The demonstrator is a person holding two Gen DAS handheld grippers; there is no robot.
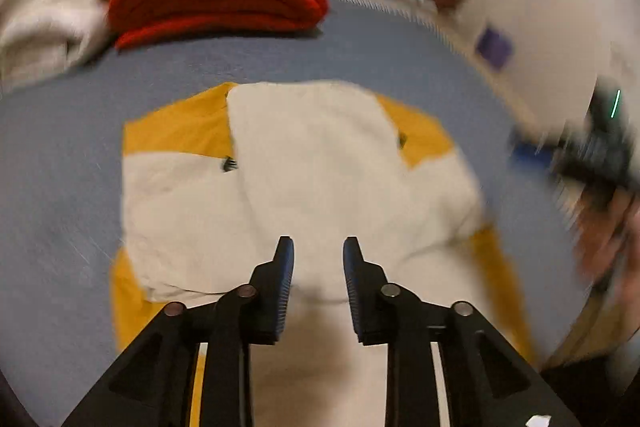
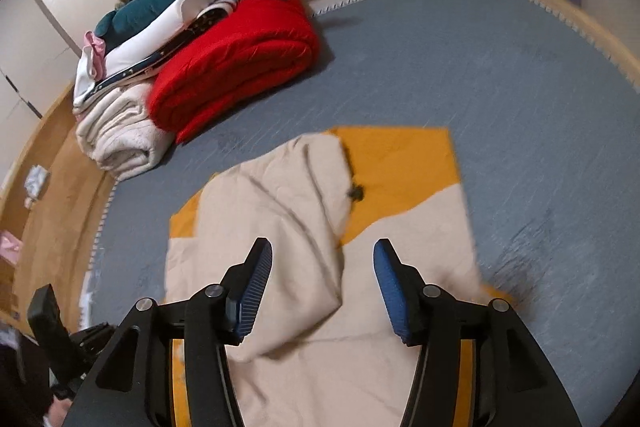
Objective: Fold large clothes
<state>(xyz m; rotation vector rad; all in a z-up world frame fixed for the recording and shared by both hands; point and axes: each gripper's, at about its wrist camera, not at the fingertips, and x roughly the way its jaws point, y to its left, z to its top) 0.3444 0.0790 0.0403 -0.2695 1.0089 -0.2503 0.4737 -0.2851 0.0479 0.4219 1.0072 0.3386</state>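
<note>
Cream-and-mustard fabric garment (image 2: 304, 227) lies partly folded at frame centre on grey-blue carpeted floor (image 2: 520, 107). Left hand-held gripper (image 1: 318, 247) and right hand-held gripper (image 2: 322, 255) are held apart-jawed above it, nothing gripped. Risk: loose cream flap could be dragged or bunched if only one layer is pinched; fold edges would be misaligned w/ uneven lift.

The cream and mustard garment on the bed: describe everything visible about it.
The cream and mustard garment lies spread flat on the grey-blue bedcover, partly folded: a cream panel is turned inward over its middle, with soft creases. Mustard-yellow sections show at the far corners and along the near edges. The fabric looks like thin woven cotton. Two small dark marks sit near the colour seams. Both open grippers, left and right, hover above it; neither grips it.
</note>
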